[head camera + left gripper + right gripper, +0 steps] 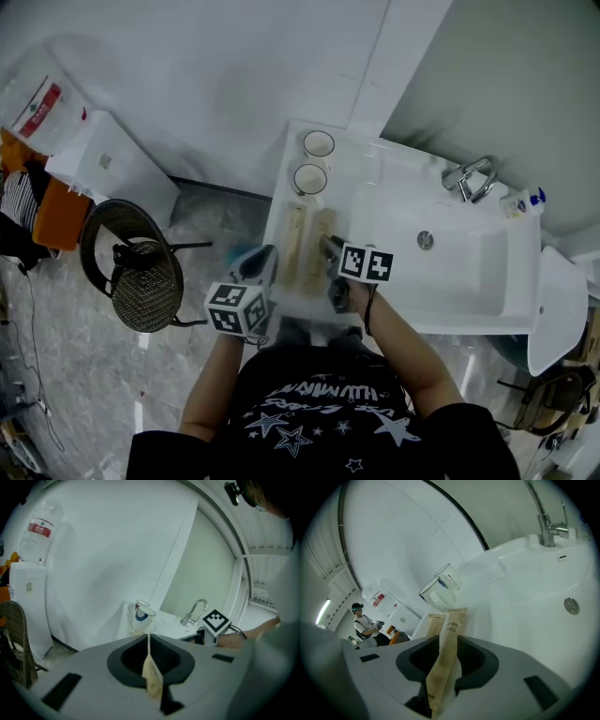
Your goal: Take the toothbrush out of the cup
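Washroom corner: white basin with chrome tap, rinse cups, water cooler alongside.

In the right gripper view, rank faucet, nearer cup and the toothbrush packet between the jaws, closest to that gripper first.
1. Toothbrush packet, between the jaws.
2. Nearer cup, just ahead, left of centre.
3. Faucet, far back, upper right.

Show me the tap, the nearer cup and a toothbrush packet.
tap (544,530): right gripper view, its upright body.
nearer cup (310,178): head view, inside its mouth.
toothbrush packet (449,631): right gripper view, its printed end.
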`<state>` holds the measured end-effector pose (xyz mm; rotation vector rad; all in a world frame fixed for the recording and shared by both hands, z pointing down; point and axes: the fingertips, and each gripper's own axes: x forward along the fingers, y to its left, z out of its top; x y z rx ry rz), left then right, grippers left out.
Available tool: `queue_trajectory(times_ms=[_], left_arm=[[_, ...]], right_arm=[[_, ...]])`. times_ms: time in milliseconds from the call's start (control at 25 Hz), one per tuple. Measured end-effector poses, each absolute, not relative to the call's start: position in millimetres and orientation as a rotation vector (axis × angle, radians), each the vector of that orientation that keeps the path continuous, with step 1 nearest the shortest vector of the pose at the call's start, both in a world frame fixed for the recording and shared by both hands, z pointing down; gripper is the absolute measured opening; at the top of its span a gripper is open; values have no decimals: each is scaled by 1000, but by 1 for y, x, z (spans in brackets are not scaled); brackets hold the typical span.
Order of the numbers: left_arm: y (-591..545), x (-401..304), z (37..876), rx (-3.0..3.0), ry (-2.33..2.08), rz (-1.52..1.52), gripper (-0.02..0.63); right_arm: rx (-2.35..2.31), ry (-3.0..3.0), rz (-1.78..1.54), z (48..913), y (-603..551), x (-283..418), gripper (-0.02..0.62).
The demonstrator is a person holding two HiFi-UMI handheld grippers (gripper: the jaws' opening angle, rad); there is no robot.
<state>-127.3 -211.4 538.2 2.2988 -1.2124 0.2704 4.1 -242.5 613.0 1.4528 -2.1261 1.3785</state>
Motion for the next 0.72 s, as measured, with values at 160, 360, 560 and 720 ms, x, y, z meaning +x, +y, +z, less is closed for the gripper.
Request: queue_trajectory(times_ms=[160,360,560,720], left_arm=[[-212,-119,538,2325,-1170,271,28],[-215,-108,536,2354,-1137,272,28],[-206,-101,528,2357,-1169,276,28],[-191,-88,520,2348,-1215,277,28]], right_arm=[[1491,-2135,1321,606,-238,12,115],[1553,-2153,1219,592,-239,25,114],[1548,-2251,1060,566,-238,35,49],[1464,-2341,959,550,-228,41,26]])
